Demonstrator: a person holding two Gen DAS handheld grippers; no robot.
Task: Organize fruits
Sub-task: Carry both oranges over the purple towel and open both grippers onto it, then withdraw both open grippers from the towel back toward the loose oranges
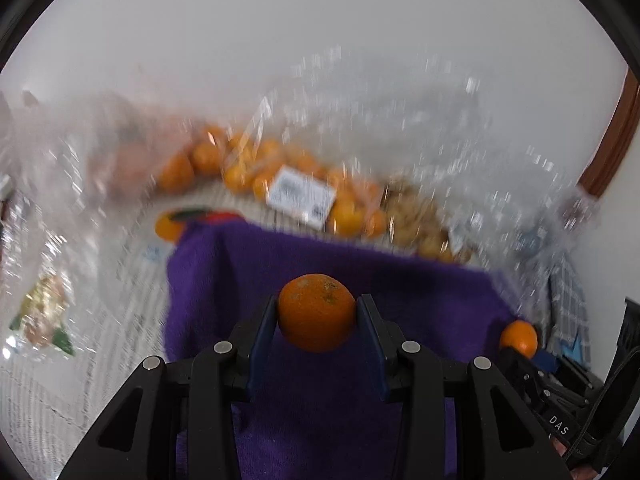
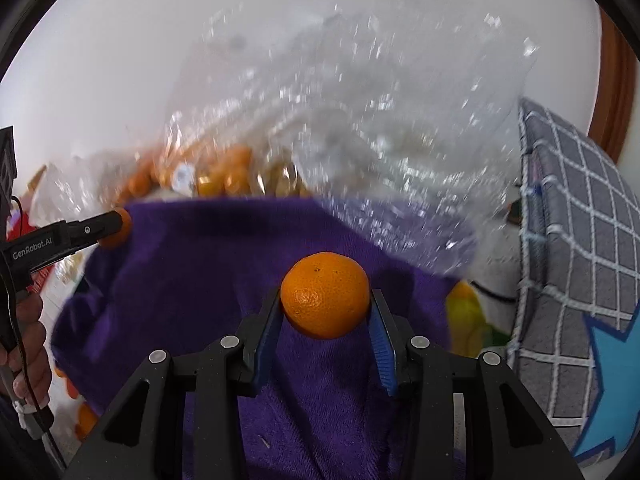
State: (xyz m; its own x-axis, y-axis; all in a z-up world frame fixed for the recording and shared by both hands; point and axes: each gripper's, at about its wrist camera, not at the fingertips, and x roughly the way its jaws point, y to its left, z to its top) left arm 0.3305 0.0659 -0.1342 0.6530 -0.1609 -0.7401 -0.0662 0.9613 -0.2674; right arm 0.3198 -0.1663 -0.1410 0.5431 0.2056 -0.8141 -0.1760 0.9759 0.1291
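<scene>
White wall (image 1: 320,40) backs a cluttered surface where a purple towel (image 1: 320,256) lies spread in the near middle, over a pale woven mat (image 1: 48,392). Behind the towel, crumpled clear plastic bags (image 1: 400,120) hold a heap of small oranges (image 1: 248,168) with a white printed label (image 1: 301,196) facing out; both are blurred. Beside the heap, to its right, sits a bag of brownish items (image 1: 412,216) too smeared to identify. A loose orange (image 1: 170,226) rests at the towel's far left corner.

Over the towel, the left gripper (image 1: 316,312) has its jaws partly closed on a dark-skinned mandarin (image 1: 316,312), the pads pressing both sides of the fruit, which sits clear of the cloth. The right gripper (image 2: 325,306) likewise clamps a brighter mandarin (image 2: 325,306) between its blue-lined fingers (image 2: 269,332), jaws narrowed to the fruit's width.

Seen from the right wrist, the left gripper reaches in from the far left edge with its fruit at the tip, a person's hand (image 2: 28,344) wrapped round its handle. Seen from the left wrist, the right gripper's mandarin shows at the towel's right edge. A grey checked cushion (image 2: 576,248) with a blue star stands at right, and a brown wooden frame (image 2: 616,72) runs up the wall behind it.
</scene>
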